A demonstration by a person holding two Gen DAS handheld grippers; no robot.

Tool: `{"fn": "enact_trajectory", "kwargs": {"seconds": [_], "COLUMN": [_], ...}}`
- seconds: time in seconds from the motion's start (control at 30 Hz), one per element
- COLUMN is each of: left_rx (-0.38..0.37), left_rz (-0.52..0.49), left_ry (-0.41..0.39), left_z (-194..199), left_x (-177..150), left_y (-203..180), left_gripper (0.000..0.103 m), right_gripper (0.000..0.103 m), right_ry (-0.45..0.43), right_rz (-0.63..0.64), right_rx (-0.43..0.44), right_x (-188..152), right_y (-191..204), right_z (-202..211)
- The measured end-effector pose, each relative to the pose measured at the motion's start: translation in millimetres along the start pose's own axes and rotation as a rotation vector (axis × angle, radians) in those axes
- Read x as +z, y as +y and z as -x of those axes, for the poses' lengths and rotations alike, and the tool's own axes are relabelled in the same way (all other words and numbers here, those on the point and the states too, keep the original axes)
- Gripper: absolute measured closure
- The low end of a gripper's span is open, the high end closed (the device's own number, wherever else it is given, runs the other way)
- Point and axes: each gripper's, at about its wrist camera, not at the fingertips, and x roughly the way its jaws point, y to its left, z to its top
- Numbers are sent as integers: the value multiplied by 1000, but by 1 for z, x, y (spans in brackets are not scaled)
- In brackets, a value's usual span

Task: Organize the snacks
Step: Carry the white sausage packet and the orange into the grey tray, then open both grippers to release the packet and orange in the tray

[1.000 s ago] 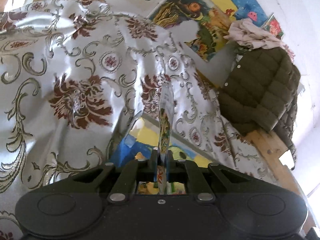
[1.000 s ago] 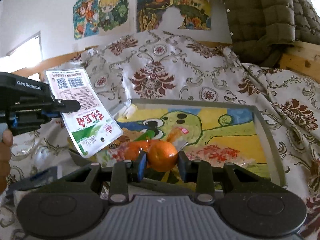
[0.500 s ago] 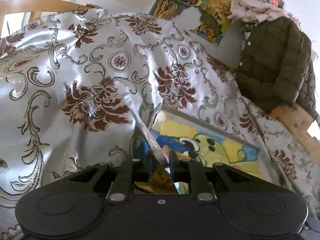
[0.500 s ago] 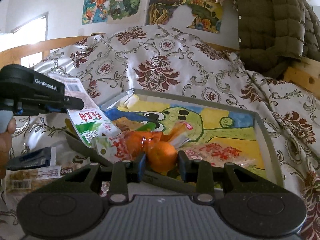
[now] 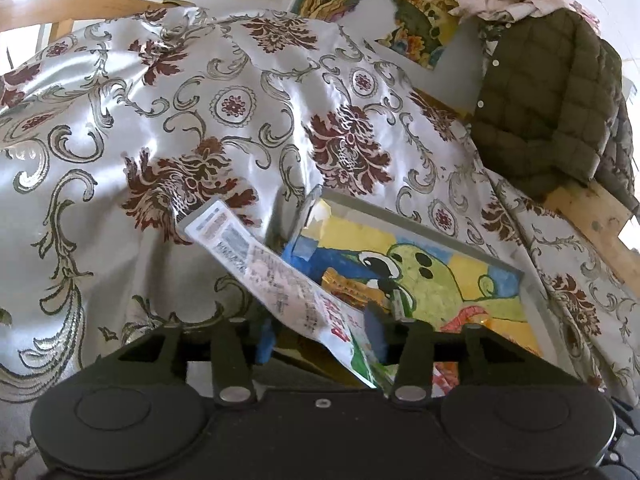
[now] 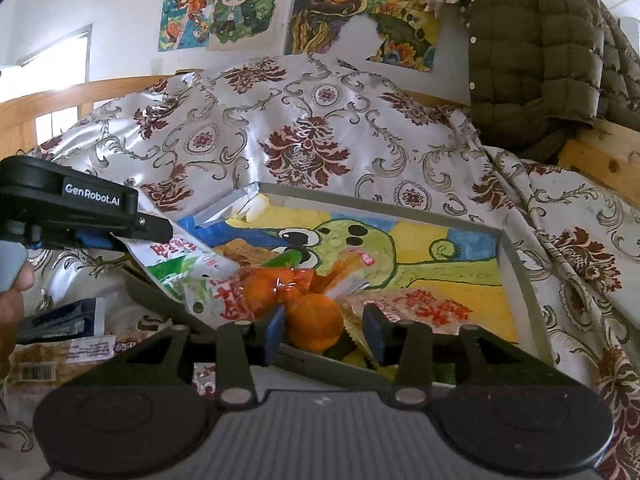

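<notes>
Release is the step in hand, so both claws should finish opening and lift straight away from the tray's [image 6: 516, 272] near-left corner without dragging anything out. Left gripper [image 5: 320, 334] is opening; the white snack packet [image 5: 276, 280] lies loose between its jaws, leaning over the left edge. Right gripper [image 6: 324, 330] is opening too, its pads letting go of the orange [image 6: 316, 326] at the near edge. Flowered satin cloth [image 6: 304, 136] covers the bed; posters [image 6: 360, 20] and a green jacket [image 6: 532, 48] hang behind.
</notes>
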Motion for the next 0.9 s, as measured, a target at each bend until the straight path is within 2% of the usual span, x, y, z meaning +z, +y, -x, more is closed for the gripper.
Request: {"fn": "enact_trajectory", "kwargs": {"seconds": [0.1,0.27,0.6,0.73,0.83,0.9], "left_rx": [4,-3,-14,-15,-15,-16], "left_rz": [-10,5,9,-22,-68,-100], "left_ry": [11,5,47,31,-9,-39], "left_z": [1,7,22,40,61,74], "left_x": [-2,-5,-14,-18,-22,-24], "left_y": [-3,-6,-13,-18,-25,-29], "left_gripper": [48,32,22,20,7,6], "right_gripper": [53,43,26,20,16,13], "right_ry": [-6,-21,-72,-92,-113,-130], "right_rz": [6,4,-15,-26,-45,-65], "right_rx": [-4,-10,-37,-50,-63,-71], "right_x": [1,3,11,12,14,15], "right_y": [0,-2,-6,-8,-11,-14], "right_z": [1,5,26,41,55,66]}}
